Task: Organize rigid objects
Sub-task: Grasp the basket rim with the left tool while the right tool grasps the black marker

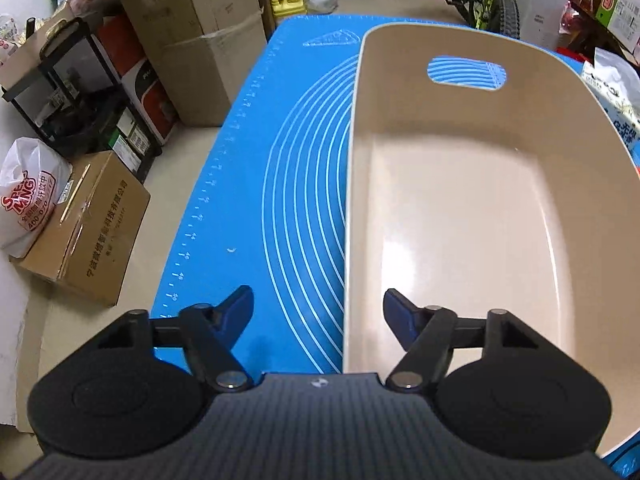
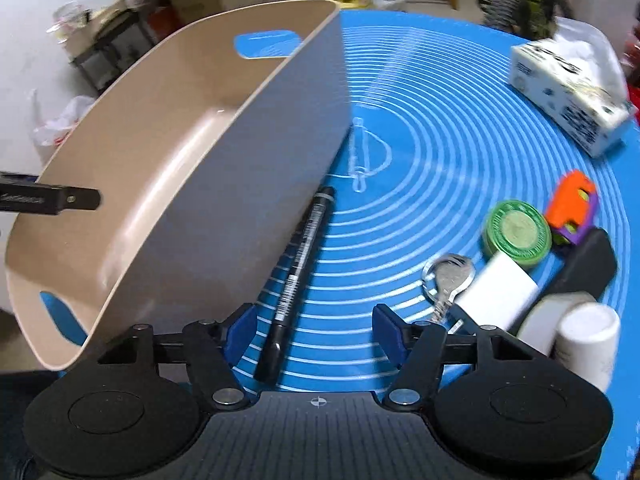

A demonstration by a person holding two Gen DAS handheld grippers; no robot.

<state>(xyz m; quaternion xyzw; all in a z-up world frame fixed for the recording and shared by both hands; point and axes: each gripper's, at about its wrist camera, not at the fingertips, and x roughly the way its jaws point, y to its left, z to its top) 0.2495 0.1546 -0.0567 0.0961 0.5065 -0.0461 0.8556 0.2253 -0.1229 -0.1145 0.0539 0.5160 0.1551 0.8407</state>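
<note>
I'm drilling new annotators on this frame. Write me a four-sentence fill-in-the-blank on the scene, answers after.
1. The beige bin holds ____ objects.
2. The black marker lies on the ____ mat beside the bin.
3. Both the left gripper and the right gripper have their jaws ____.
4. The round tin next to the key is ____ in colour.

Missing words: no; blue; open; green
</note>
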